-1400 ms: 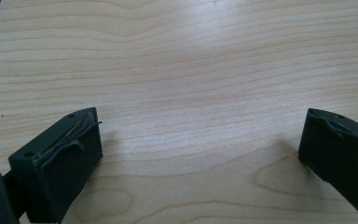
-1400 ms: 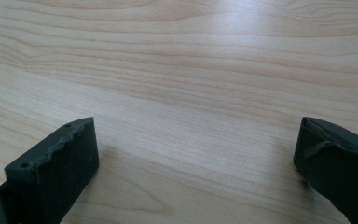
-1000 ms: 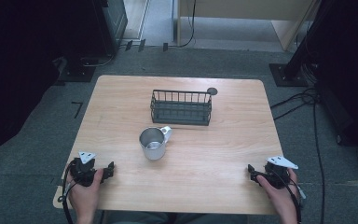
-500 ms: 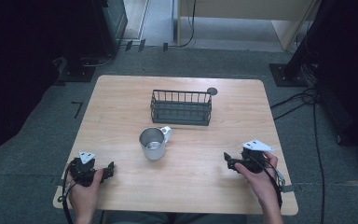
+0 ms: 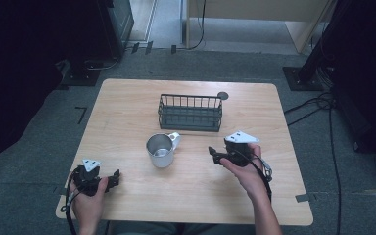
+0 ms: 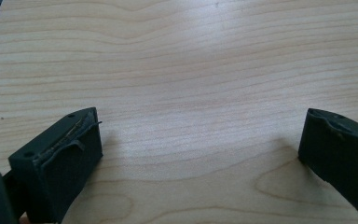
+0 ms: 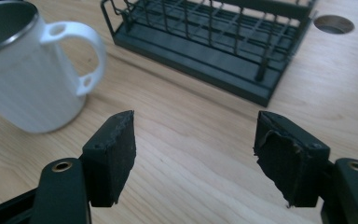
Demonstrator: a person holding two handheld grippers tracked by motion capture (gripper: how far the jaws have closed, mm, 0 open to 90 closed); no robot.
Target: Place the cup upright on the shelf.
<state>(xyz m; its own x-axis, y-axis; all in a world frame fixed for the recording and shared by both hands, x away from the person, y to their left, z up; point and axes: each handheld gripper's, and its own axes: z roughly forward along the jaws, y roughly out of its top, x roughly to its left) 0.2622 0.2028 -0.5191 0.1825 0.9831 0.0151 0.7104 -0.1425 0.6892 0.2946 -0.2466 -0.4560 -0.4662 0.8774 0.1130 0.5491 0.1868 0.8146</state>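
right gripper is sliding in toward the white metal mug by the black wire basket, jaws spread wide, probably lining up a grab; left gripper sitting open too

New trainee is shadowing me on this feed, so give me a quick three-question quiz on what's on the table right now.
1. True or false: the mug sits inside the basket.
2. Multiple choice: the mug's handle points toward A) the left gripper, B) the basket and right gripper, C) the table's near edge.
3. Fill in: both grippers' fingers are ____.

Key
1. False: it stands on the table, in front of the basket.
2. B.
3. Open, with nothing between them.
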